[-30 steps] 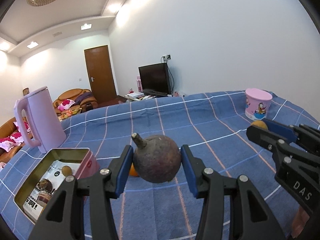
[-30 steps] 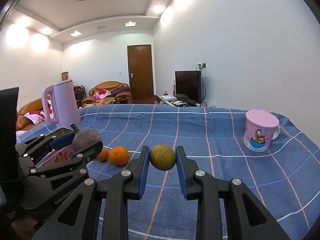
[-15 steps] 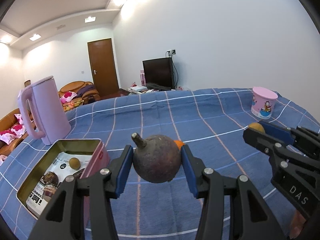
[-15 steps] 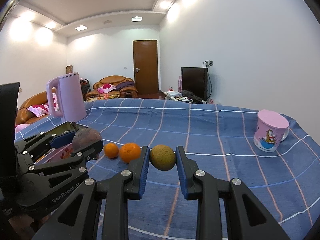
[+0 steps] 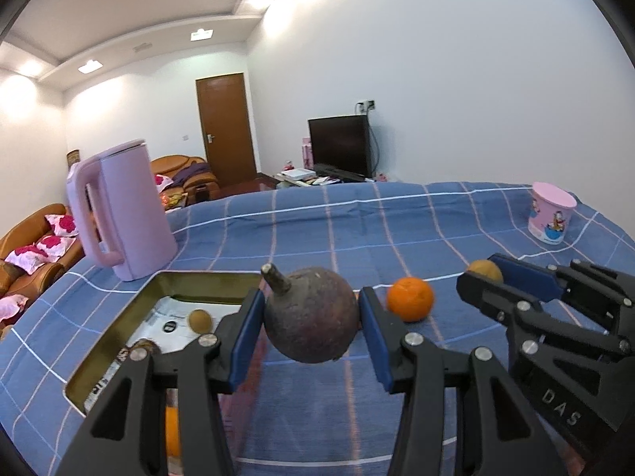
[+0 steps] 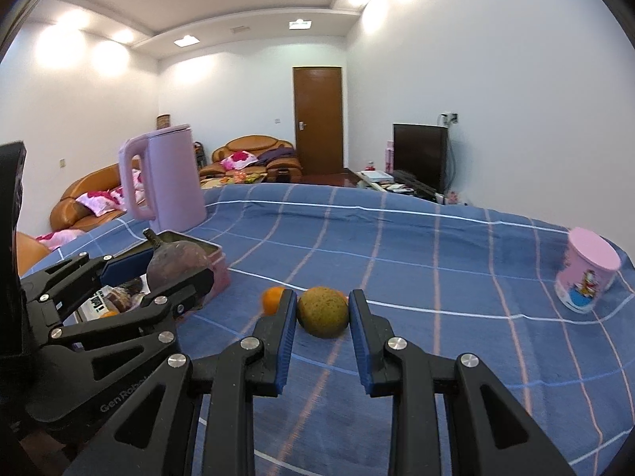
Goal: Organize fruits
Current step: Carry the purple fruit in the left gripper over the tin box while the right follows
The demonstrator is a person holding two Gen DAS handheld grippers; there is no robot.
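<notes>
My left gripper (image 5: 311,327) is shut on a dark purple round fruit with a stem (image 5: 309,313), held above the blue cloth just right of an open metal tin (image 5: 119,329). The tin holds a small brown fruit (image 5: 199,319) and printed paper. An orange (image 5: 410,298) lies on the cloth beyond. My right gripper (image 6: 322,315) is shut on a yellow-green round fruit (image 6: 322,311); it shows at the right in the left wrist view (image 5: 485,271). In the right wrist view, a small orange (image 6: 272,299) sits left of it, and the left gripper (image 6: 174,273) holds the purple fruit (image 6: 176,263) over the tin (image 6: 214,265).
A pink kettle (image 5: 119,210) stands behind the tin at the left. A pink cartoon cup (image 5: 551,212) stands at the far right, also in the right wrist view (image 6: 587,275). The blue checked cloth (image 5: 357,230) covers the table. Another orange thing (image 5: 171,430) shows under my left gripper.
Both grippers have swung left toward the tin with their fruits held. The tin and kettle now sit closer to centre, and the orange has come out from behind the purple fruit.
</notes>
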